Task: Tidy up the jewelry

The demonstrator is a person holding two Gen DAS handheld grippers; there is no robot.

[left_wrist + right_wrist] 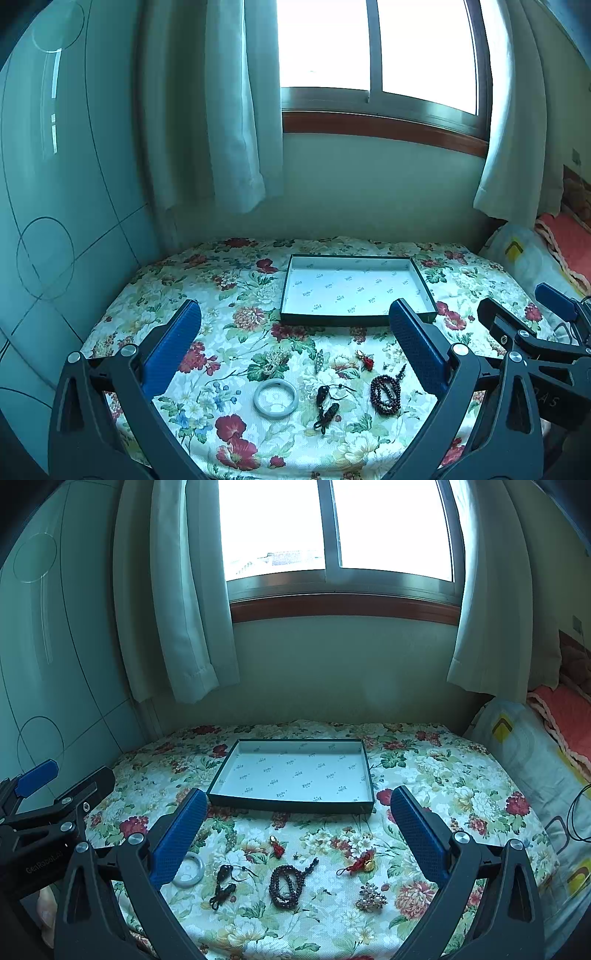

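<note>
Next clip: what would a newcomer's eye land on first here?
Probably the shallow dark-rimmed tray, lying empty on the floral tablecloth beneath the bright window. Next, the jewelry spread out in front of it: a pale bangle at the left, a dark bead bracelet in the middle and a pearl brooch at the right. Both the left claw and the right claw hover open, holding nothing.

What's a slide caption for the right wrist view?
Open right gripper above jewelry on floral cloth, empty tray behind.
</note>
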